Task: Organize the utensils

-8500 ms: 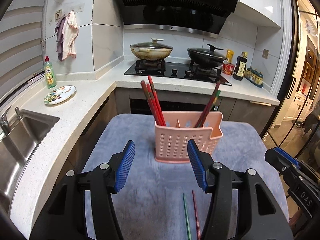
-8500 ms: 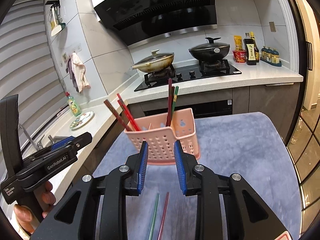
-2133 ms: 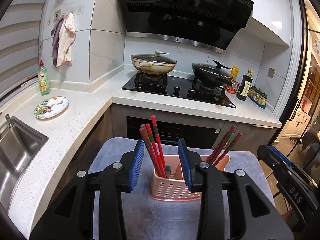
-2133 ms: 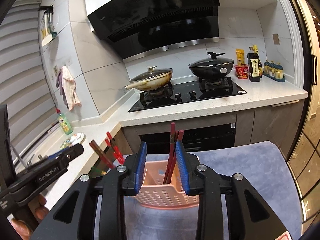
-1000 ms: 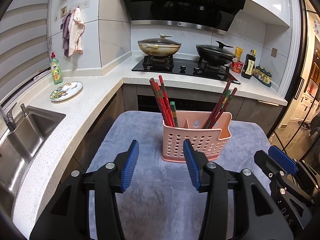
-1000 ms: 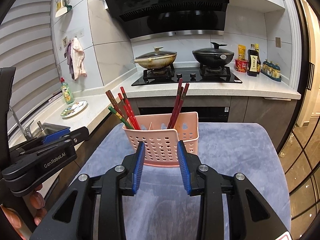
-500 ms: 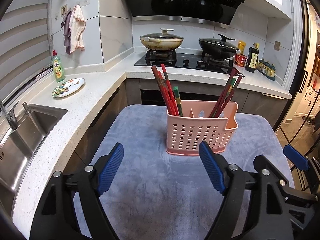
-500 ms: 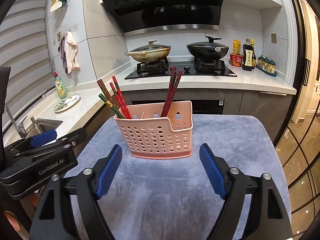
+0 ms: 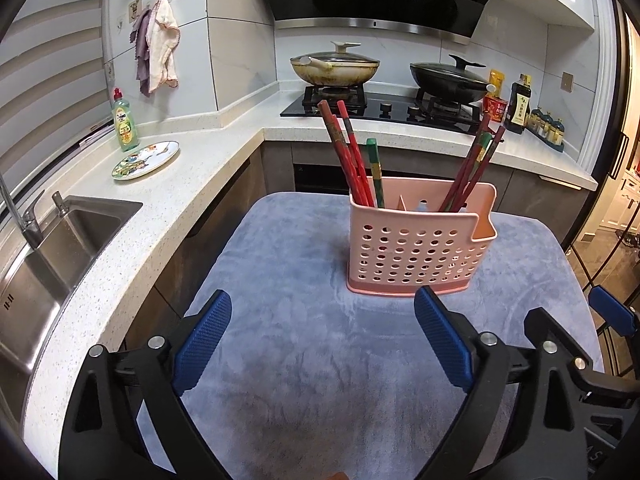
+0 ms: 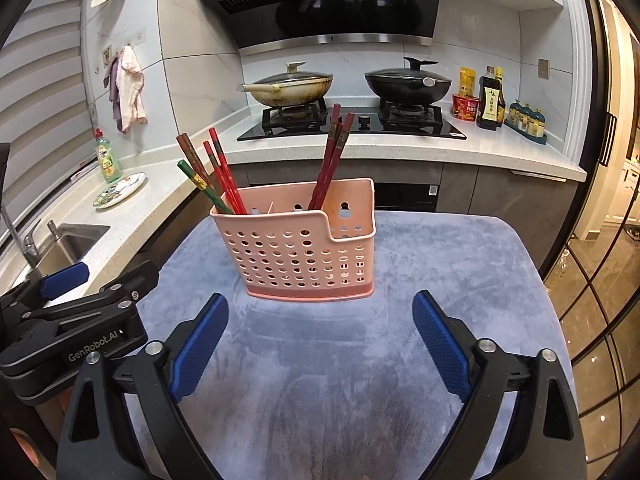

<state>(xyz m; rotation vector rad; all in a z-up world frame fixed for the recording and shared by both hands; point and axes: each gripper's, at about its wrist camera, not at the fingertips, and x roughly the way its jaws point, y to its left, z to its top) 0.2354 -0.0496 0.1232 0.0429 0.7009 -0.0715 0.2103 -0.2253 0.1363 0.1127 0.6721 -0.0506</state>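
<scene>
Jaws of left gripper (image 9: 322,342) and right gripper (image 10: 320,344) just spread wide, empty, over grey mat (image 10: 320,380); beyond, pink holder (image 10: 298,250) upright on mat, chopsticks (image 10: 218,176) in end compartments.

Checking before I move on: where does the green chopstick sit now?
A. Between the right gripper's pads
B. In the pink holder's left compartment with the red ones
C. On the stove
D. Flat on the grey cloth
B: the green chopstick stands in the pink holder beside the red chopsticks, in its left compartment.
</scene>
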